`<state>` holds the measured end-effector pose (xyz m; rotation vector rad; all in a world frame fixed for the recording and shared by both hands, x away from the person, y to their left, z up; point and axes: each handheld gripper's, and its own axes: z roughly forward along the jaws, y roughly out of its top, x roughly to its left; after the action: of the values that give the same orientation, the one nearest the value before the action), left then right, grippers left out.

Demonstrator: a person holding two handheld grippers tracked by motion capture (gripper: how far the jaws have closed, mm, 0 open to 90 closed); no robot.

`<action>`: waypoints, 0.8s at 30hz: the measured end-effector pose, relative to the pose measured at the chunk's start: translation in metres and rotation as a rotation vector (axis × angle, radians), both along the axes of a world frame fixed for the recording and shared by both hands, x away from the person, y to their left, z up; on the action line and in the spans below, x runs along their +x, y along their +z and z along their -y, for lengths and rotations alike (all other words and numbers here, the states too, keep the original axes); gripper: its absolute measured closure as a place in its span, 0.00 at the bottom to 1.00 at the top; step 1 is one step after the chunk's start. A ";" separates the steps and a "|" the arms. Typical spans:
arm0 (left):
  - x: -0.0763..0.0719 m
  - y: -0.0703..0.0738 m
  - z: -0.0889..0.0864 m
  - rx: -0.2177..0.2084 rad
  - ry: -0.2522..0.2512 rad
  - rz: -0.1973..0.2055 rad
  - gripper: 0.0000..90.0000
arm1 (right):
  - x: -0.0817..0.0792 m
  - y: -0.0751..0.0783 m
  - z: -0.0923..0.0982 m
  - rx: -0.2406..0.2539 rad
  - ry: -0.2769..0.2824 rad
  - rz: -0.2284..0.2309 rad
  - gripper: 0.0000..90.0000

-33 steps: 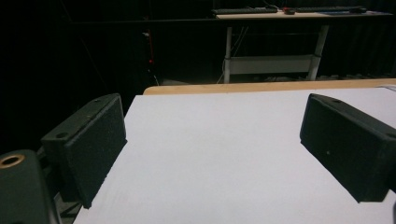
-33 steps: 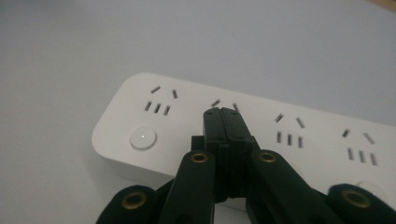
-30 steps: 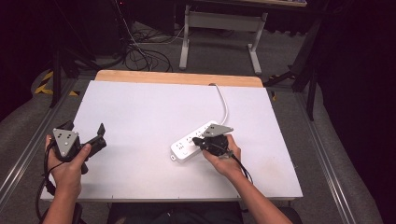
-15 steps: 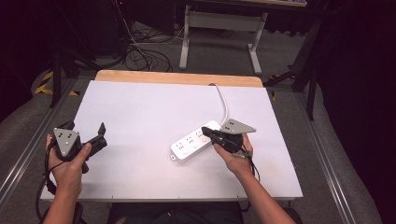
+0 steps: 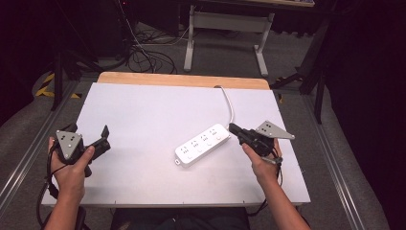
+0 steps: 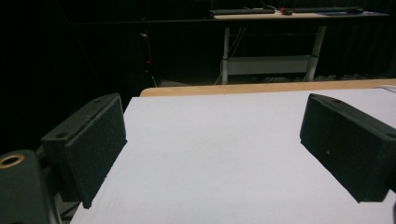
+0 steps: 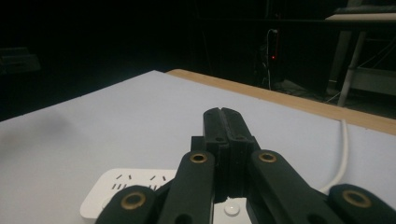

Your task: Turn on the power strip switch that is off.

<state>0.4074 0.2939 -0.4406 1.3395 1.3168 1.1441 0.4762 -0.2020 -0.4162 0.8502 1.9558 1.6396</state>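
Observation:
A white power strip [image 5: 203, 143] lies slanted on the white table [image 5: 158, 110], its white cable [image 5: 229, 103] running to the far edge. My right gripper [image 5: 233, 128] is shut with nothing between its jaws, its tips at the strip's right end. In the right gripper view the closed jaws sit just above the strip [image 7: 121, 186], with the cable [image 7: 343, 154] at the right. My left gripper [image 5: 88, 132] stands open at the table's left edge, far from the strip. Between its fingers [image 6: 88, 144] there is bare table top.
A wooden strip [image 5: 182, 80] borders the table's far edge. Beyond it stand a desk frame [image 5: 225, 28] and loose cables [image 5: 143, 52] on the floor. Metal rails [image 5: 335, 163] run along both sides of the table.
My right gripper has moved right along the power strip, from above its middle to its right end. The left gripper has stayed put.

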 end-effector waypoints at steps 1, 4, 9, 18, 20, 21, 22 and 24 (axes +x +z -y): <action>0.000 0.000 0.000 -0.001 -0.002 0.000 0.09 | -0.001 0.001 0.003 0.008 -0.005 0.005 1.00; 0.000 0.000 0.001 -0.003 -0.004 0.000 0.09 | -0.002 0.002 0.011 0.023 -0.021 0.014 1.00; 0.001 0.000 0.001 -0.003 -0.007 0.000 0.09 | -0.004 0.002 0.020 0.056 -0.021 0.029 1.00; 0.001 0.000 0.000 -0.002 -0.004 -0.001 0.09 | -0.011 0.002 0.033 0.107 -0.039 0.065 1.00; 0.001 0.000 0.000 -0.003 -0.004 -0.001 0.09 | -0.013 0.001 0.035 0.111 -0.039 0.073 1.00; 0.001 0.000 0.000 -0.003 -0.004 -0.001 0.09 | -0.014 0.001 0.036 0.106 -0.038 0.079 1.00; 0.001 0.000 0.000 -0.003 -0.004 -0.002 0.09 | -0.015 0.000 0.037 0.101 -0.038 0.081 1.00; 0.001 0.001 0.000 -0.003 -0.004 -0.001 0.09 | -0.015 -0.001 0.039 0.107 -0.036 0.086 0.97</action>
<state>0.4084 0.2934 -0.4401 1.3395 1.3152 1.1382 0.4610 -0.2407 -0.4168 0.8358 1.7981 1.7436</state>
